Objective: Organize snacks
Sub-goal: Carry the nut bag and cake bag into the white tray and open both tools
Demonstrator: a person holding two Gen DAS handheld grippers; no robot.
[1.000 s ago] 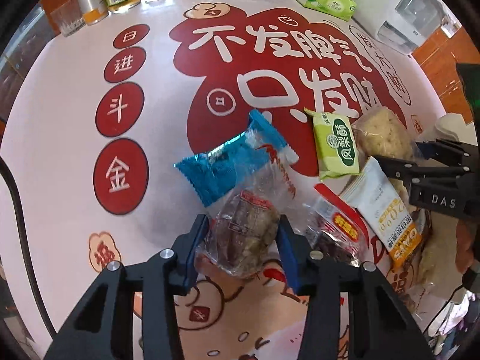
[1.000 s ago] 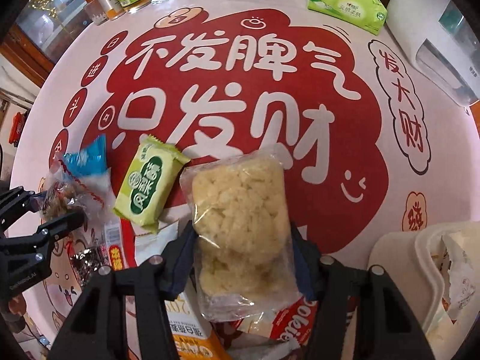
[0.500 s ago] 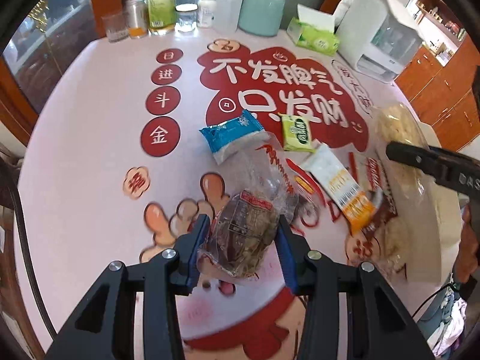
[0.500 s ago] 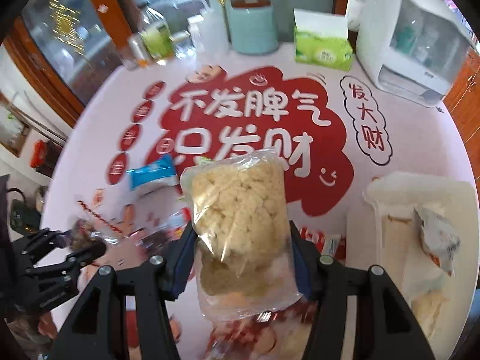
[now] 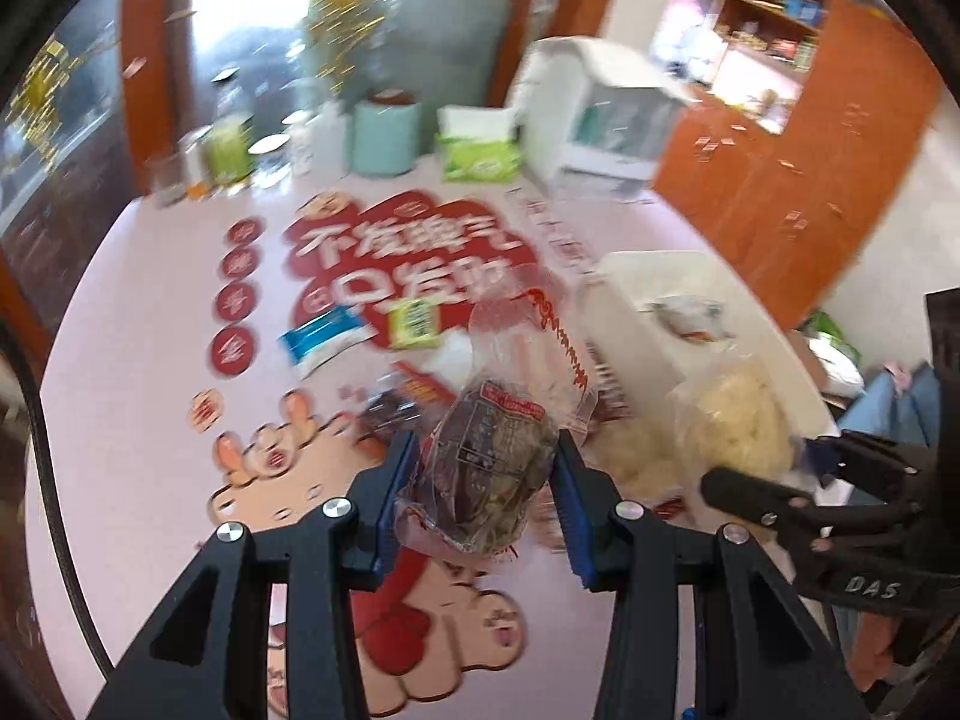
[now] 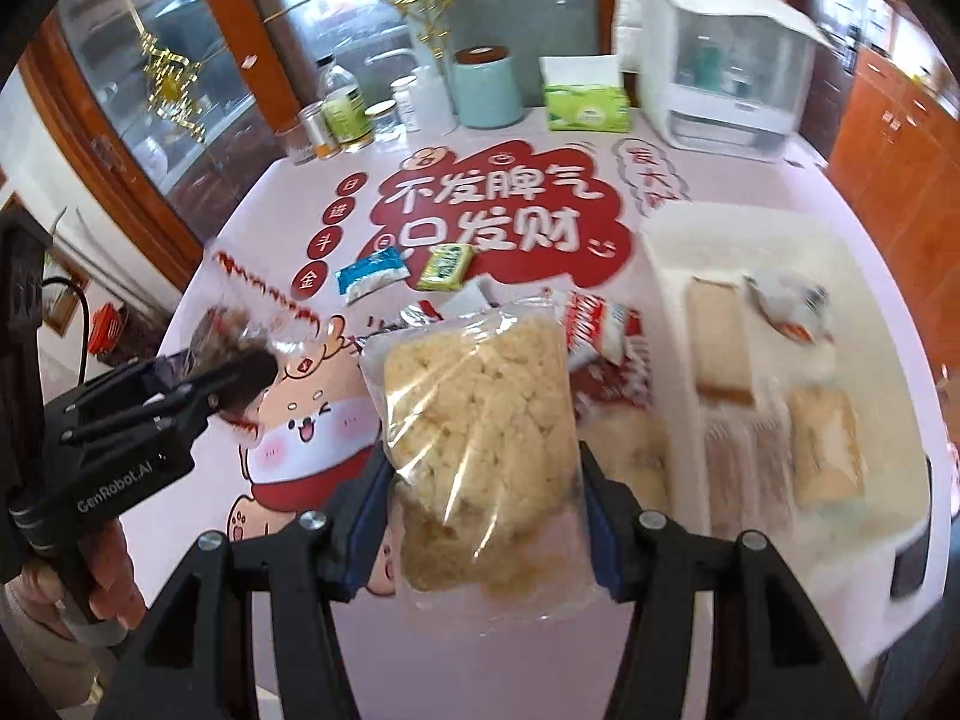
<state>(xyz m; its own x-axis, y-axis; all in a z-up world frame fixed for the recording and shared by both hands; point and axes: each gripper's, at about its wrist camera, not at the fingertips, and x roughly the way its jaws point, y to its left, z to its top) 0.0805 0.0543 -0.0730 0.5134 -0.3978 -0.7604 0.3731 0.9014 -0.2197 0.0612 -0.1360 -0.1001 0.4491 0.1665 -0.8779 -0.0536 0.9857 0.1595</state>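
My left gripper [image 5: 483, 495] is shut on a clear bag of brown snack [image 5: 489, 468] and holds it high above the table. My right gripper [image 6: 480, 510] is shut on a clear bag of pale yellow puffed snack [image 6: 477, 414], also lifted. Each gripper shows in the other's view: the right gripper [image 5: 798, 474] at the right, the left gripper [image 6: 198, 378] at the left. A white tray [image 6: 666, 252] on the right holds several packets. A blue packet [image 6: 372, 273], a green packet [image 6: 445, 267] and red-and-white packets [image 6: 600, 324] lie on the table.
The round table has a pink cloth with red Chinese lettering [image 6: 498, 210]. At its far edge stand a teal canister [image 6: 486, 87], a green tissue pack [image 6: 585, 105], bottles and jars [image 6: 342, 111] and a white appliance [image 6: 720, 60]. Orange cabinets [image 5: 780, 156] stand to the right.
Both grippers have risen well above the table with their bags. The views now take in the whole table, the tray and the room. The left view is blurred by motion.
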